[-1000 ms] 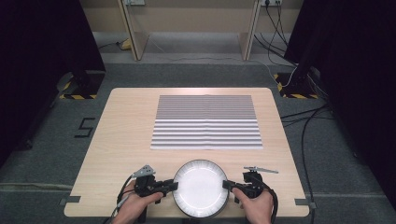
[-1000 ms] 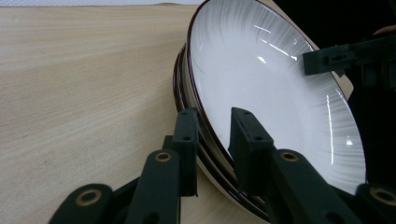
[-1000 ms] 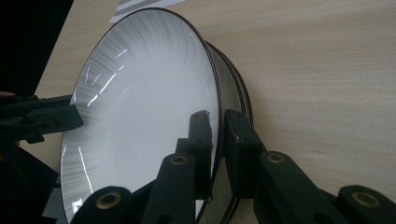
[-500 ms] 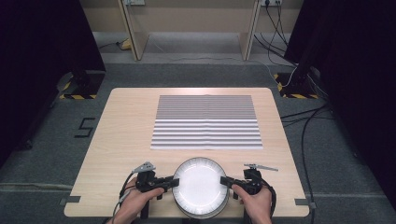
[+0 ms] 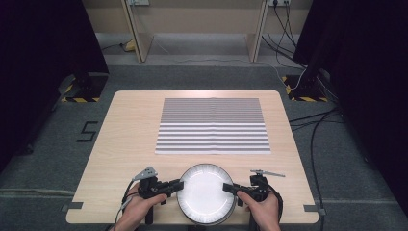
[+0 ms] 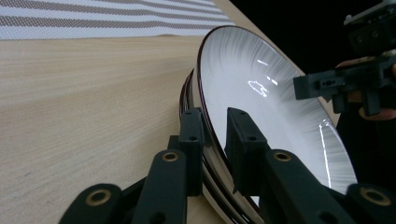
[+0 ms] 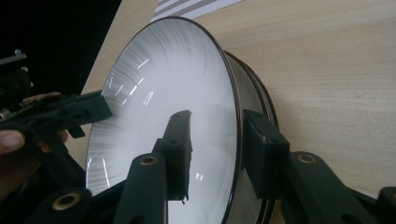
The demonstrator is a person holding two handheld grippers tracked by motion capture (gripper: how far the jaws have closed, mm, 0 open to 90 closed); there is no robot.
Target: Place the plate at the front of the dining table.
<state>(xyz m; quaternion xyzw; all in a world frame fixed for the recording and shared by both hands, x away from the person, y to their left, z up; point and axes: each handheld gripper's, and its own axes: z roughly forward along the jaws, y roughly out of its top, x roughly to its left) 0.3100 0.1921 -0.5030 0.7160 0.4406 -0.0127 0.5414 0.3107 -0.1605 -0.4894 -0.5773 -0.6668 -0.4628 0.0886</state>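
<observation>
A stack of white plates with dark rims (image 5: 206,195) sits at the table's front middle. My left gripper (image 5: 179,185) is at its left edge. In the left gripper view its jaws (image 6: 215,116) have just been closing and pinch the top plate's (image 6: 261,93) rim. My right gripper (image 5: 226,187) is at the right edge. In the right gripper view its jaws (image 7: 215,116) have just been opening and straddle the top plate's (image 7: 159,79) rim, with a gap at the inner pad. The lower plates show behind the top one.
A grey-and-white striped mat (image 5: 212,126) lies flat on the far half of the wooden table (image 5: 130,139). Table edges run close by the hands at the front. Dark stands, cables and wooden shelving stand beyond the table on the carpet.
Both hands stay at the sides of the plate stack. The right gripper's tip has edged slightly inward over the rim. The plates lie where they were.
</observation>
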